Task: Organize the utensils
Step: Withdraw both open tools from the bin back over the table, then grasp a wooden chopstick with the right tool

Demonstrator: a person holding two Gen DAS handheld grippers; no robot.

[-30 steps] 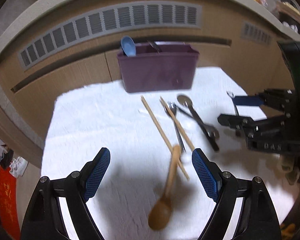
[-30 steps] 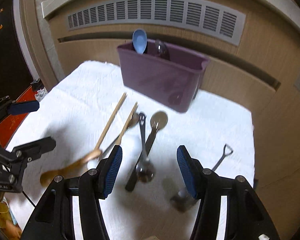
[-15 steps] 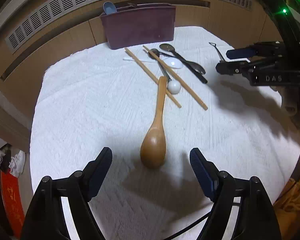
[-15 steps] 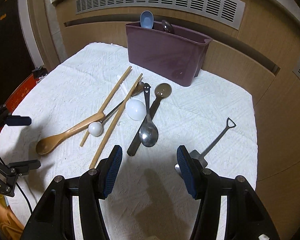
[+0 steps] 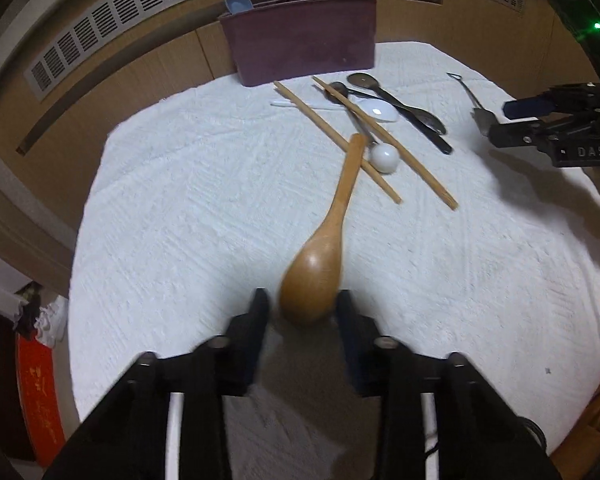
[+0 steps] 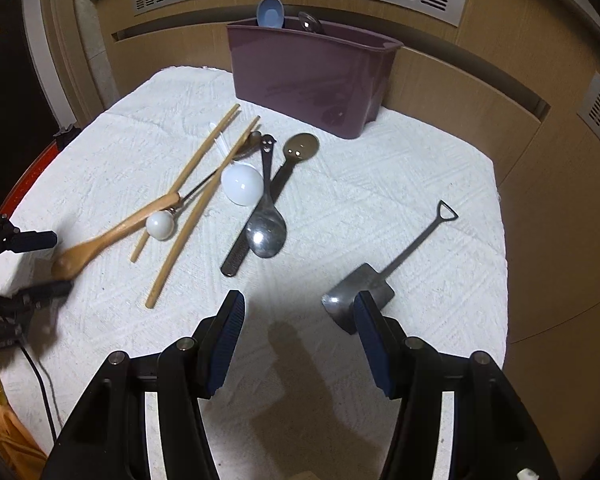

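Left wrist view first: my left claw (image 5: 303,304) is closing around the bowl of the wooden spoon (image 5: 328,236), which lies flat on the white cloth (image 5: 172,216) over the tabletop. The right finger looks up against the bowl; on the other side a sliver of gap shows, so I can't call it a firm pinch yet. The spoon's handle rests across one of the chopsticks (image 5: 336,136), beside a white ball-ended utensil (image 5: 385,157). Risk here: the bowl is round and smooth, so it could squirt out forward as the pads squeeze, or the handle could drag that chopstick along when I lift. The purple bin (image 5: 300,48) stands at the far edge, a blue spoon (image 5: 238,2) already standing in it.

Right wrist view now: my right claw (image 6: 298,320) hangs spread and empty over the cloth. Its right finger is just at the blade of the little shovel-shaped spoon (image 6: 364,292), which sits off-centre, outside the gap. Closing from here would likely clip the blade edge and skid it away. The steel spoon (image 6: 266,228) and dark-handled spoon (image 6: 284,172) lie in the pile beyond.
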